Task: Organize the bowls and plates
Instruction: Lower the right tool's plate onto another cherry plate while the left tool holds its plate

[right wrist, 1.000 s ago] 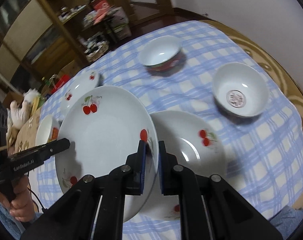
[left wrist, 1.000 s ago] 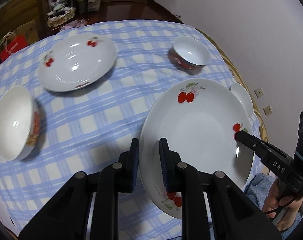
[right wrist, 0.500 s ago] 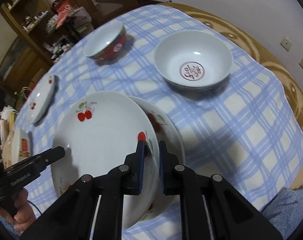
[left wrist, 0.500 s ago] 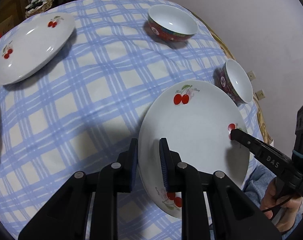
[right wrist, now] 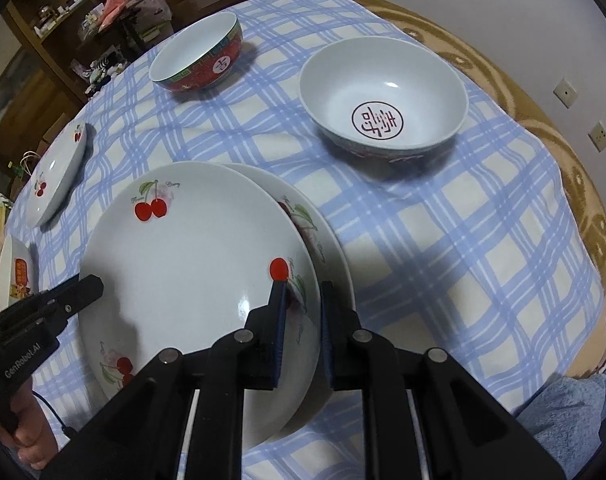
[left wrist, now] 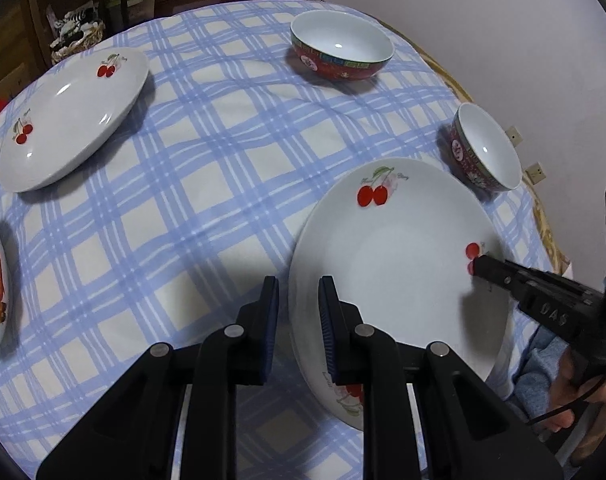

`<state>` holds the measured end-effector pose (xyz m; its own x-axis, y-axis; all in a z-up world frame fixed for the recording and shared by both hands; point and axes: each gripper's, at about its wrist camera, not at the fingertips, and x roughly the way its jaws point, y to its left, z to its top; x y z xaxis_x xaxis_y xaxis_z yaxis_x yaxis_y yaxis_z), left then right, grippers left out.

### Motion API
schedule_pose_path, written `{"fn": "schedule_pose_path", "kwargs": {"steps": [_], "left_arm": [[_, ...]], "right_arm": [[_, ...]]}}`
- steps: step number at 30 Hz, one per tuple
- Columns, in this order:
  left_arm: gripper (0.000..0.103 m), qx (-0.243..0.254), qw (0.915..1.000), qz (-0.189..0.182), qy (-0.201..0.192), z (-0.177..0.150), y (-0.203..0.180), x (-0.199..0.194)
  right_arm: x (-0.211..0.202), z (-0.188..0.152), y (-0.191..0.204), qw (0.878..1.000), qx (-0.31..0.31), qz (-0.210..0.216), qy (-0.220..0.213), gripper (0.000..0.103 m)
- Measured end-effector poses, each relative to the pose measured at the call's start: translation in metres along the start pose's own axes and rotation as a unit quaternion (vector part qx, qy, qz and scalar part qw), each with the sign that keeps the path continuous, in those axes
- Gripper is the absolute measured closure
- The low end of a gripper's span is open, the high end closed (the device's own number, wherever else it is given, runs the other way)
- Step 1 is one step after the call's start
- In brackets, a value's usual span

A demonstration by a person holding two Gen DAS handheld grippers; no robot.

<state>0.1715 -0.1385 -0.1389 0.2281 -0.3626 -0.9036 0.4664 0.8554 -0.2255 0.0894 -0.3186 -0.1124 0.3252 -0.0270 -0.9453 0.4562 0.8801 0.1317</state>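
The cherry plate (left wrist: 399, 252) now sits on a second plate (right wrist: 327, 240) on the checked surface (left wrist: 207, 184); a second ago it was held above it. The left hand-held gripper (left wrist: 299, 320) straddles its near-left rim, its pads nearly shut, as before. The right hand-held gripper (right wrist: 303, 320) brackets the opposite rim, slightly wider than earlier. Both have come lower. Two bowls (right wrist: 383, 96) stand beyond.

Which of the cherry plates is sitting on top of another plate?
The near cherry plate, gripped at opposite rims by both grippers, rests on a second cherry plate. The far cherry plate lies alone on the tablecloth.
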Motion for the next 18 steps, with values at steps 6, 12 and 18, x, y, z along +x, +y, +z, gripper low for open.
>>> {"fn": "schedule_pose_path", "kwargs": {"steps": [6, 12, 18], "left_arm": [[0.082, 0.019, 0.9997, 0.016, 0.004, -0.004, -0.01, 0.008], [0.083, 0.027, 0.9994, 0.021, 0.006, -0.007, -0.016, 0.007], [0.083, 0.025, 0.9996, 0.014, 0.002, -0.007, -0.015, -0.001]], "right_arm": [[0.001, 0.004, -0.004, 1.0, 0.015, 0.012, 0.005, 0.086], [0.002, 0.005, -0.01, 0.999, 0.034, 0.025, 0.003, 0.086], [-0.01, 0.007, -0.003, 1.0, 0.007, -0.006, -0.02, 0.086]]}}
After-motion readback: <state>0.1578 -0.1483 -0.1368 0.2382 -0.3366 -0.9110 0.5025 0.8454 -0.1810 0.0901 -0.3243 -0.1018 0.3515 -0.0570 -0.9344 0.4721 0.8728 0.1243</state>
